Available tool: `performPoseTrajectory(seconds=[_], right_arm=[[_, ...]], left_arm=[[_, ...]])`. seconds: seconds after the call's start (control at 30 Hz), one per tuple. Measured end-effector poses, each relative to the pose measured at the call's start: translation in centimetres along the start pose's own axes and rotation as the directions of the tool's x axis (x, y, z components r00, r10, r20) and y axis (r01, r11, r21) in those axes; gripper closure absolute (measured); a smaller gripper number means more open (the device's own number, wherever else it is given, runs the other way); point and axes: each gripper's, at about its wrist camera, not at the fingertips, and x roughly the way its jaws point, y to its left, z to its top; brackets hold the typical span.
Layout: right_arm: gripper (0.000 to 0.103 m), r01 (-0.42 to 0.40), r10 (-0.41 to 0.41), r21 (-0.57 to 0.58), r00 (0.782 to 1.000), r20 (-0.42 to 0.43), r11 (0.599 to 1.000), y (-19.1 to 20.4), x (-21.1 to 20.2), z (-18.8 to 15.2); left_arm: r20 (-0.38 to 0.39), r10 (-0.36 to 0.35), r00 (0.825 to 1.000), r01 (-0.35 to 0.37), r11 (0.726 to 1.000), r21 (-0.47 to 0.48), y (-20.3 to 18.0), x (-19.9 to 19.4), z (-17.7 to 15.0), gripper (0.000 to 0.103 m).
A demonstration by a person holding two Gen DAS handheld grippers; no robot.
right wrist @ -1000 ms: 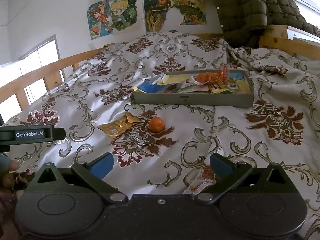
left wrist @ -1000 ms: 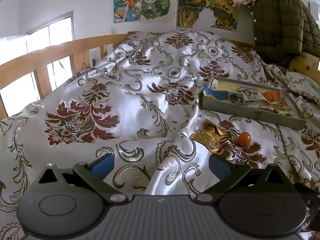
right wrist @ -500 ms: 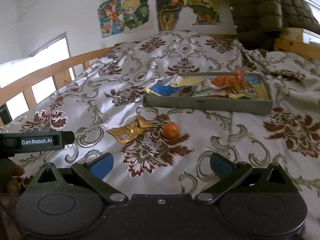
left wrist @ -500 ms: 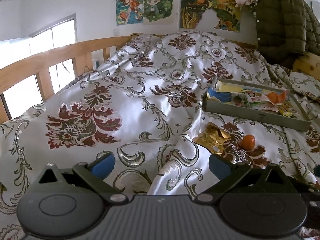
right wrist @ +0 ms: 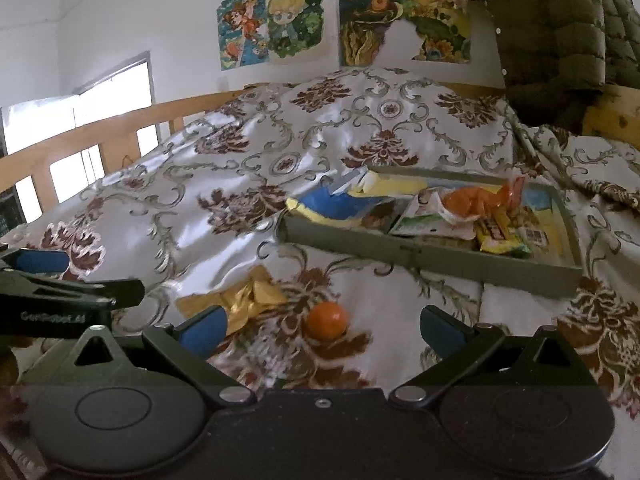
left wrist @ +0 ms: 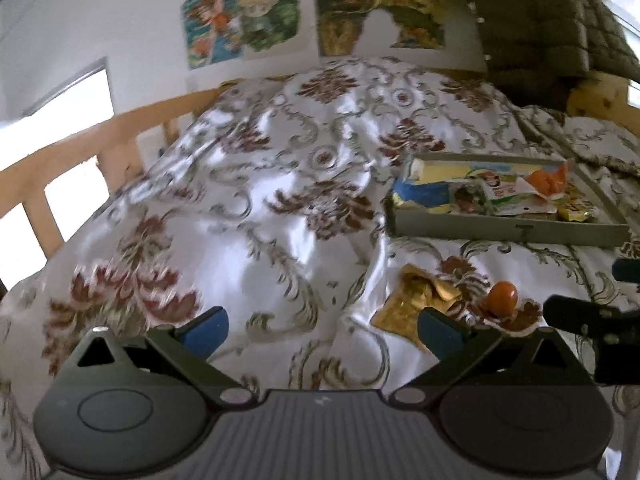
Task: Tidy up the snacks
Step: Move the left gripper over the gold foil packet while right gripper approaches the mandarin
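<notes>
A gold foil packet (right wrist: 244,300) and a small orange ball-shaped snack (right wrist: 327,320) lie loose on the patterned bedspread. Behind them a grey tray (right wrist: 432,256) holds several snack packets. My right gripper (right wrist: 322,330) is open and empty, with the orange snack between its fingers and the gold packet by its left finger. In the left wrist view the gold packet (left wrist: 416,304), the orange snack (left wrist: 502,304) and the tray (left wrist: 508,232) sit to the right. My left gripper (left wrist: 320,330) is open and empty over bare bedspread.
A wooden bed rail (right wrist: 100,140) runs along the left. A green quilted jacket (right wrist: 560,32) hangs at the back right. Posters (right wrist: 276,24) hang on the wall. The right gripper's body (left wrist: 592,320) shows at the right edge of the left wrist view.
Both grippers have moved forward toward the loose snacks. The orange snack now lies between the right gripper's fingers. Both stay open.
</notes>
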Motion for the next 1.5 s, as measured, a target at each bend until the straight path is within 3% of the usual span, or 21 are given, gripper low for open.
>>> performPoseTrajectory(seconds=[0.23, 0.53, 0.9, 1.1, 1.3, 1.4, 1.5], right_arm=[[0.001, -0.005, 0.006, 0.021, 0.999, -0.044, 1.000, -2.4, 1.9, 0.1], [0.001, 0.010, -0.017, -0.050, 0.989, -0.149, 0.999, -4.2, 5.2, -0.6], [0.001, -0.011, 0.001, -0.066, 0.990, -0.144, 0.998, -4.8, 5.6, -1.1], [0.005, -0.070, 0.056, -0.104, 0.991, -0.124, 0.992, -4.2, 5.8, -1.1], [0.015, -0.126, 0.107, -0.142, 0.985, -0.132, 0.982, -3.4, 6.8, -1.1], [0.020, -0.139, 0.120, -0.152, 0.984, -0.130, 0.979, -3.2, 7.2, -1.0], [0.027, -0.161, 0.142, -0.149, 0.981, -0.132, 0.976, -2.9, 7.9, -0.8]], left_arm=[[0.025, -0.102, 0.994, 0.098, 0.988, 0.117, -1.3, 1.7, 1.4, 0.000], [-0.050, -0.177, 0.983, 0.184, 0.956, 0.230, -4.0, 5.6, 1.7, 0.000], [-0.139, -0.161, 0.977, 0.188, 0.960, 0.209, -5.5, 9.6, 2.5, 0.000], [-0.191, -0.151, 0.970, 0.192, 0.957, 0.218, -5.1, 11.5, 2.3, 0.000], [-0.262, -0.200, 0.944, 0.249, 0.954, 0.170, -3.6, 12.5, 2.0, 0.001], [-0.263, -0.214, 0.941, 0.258, 0.955, 0.145, -3.1, 12.5, 1.8, 0.002], [-0.250, -0.218, 0.943, 0.269, 0.944, 0.191, -3.5, 12.0, 1.8, 0.007]])
